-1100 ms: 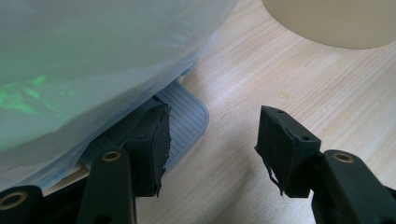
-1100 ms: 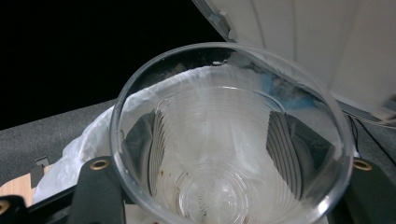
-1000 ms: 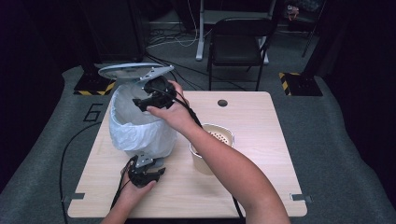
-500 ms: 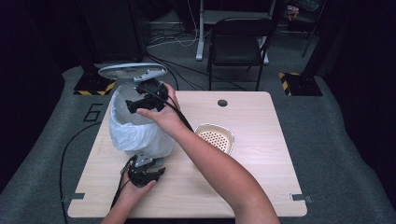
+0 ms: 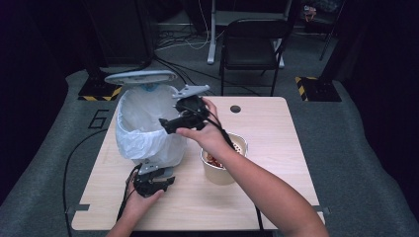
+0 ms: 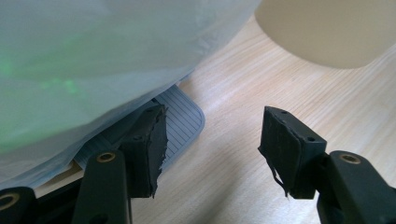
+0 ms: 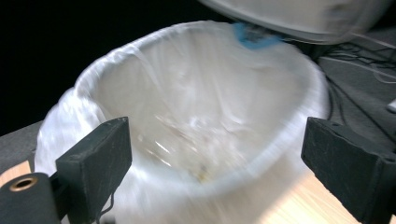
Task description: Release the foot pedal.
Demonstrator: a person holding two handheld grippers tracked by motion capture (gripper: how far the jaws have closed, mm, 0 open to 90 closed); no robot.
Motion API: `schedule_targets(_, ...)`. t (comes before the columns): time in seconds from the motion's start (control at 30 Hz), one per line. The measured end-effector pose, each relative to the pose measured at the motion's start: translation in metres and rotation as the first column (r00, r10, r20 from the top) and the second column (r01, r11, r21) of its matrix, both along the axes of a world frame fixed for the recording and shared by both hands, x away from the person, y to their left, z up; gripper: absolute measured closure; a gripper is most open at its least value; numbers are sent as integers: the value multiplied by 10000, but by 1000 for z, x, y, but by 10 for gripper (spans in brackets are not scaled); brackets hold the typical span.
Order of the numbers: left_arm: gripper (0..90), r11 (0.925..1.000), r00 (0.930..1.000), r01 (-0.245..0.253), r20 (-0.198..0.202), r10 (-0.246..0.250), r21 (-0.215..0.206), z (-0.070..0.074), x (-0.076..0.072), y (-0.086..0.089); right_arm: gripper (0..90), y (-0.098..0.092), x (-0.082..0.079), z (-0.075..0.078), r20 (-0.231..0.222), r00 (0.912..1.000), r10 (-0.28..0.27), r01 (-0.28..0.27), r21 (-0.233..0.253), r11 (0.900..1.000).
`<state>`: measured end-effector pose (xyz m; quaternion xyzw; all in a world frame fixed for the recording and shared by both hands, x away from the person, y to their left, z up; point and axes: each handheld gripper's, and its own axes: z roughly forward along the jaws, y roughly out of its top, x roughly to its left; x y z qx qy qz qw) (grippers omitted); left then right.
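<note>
— What has been changed since half a second ago?
— Seen from the high view, the right gripper (image 5: 170, 124) has been drawn back from over the bin toward its rim, and the cream paper cup (image 5: 222, 163) is now stood upright on the desk (image 5: 276, 148), with reddish bits seen inside it, just beside the bin.

— And the rest of the high view?
— A pedal bin (image 5: 148, 131) lined with a white bag is stood at the desk's left, its lid (image 5: 141, 77) raised. The left gripper (image 5: 153, 183) is held low on the desk, at the bin's foot.

— The left gripper view?
— Its jaws are spread wide and nothing is held. The grey ribbed pedal (image 6: 180, 123) is seen just beside one jaw, under the bag (image 6: 107, 60); the cup's base (image 6: 327, 28) is seen beyond.

— The right gripper view?
— The jaws are parted widely, empty, and pointed at the blurred bag-lined bin mouth (image 7: 201, 116).
</note>
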<state>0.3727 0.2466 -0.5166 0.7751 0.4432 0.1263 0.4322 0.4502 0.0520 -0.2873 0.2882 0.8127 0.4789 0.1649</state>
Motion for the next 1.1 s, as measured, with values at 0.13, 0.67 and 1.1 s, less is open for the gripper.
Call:
schedule_targets(0.13,365,9982,9998,101,151,-93,-587,8,-3,2,107,-38,-7,0,141,9992,-379,380,-94,9992)
schedule_targets(0.67,334,9984,9979,393,532,-371,-414,30,-18,13,146,-131,-39,-34,670,9892,-1306,1341,-522,9896)
schedule_targets(1.1,301,9999,9984,127,542,-131,82,33,-26,43,188,-188,-75,-74,347,9791,-2004,2013,-246,9792)
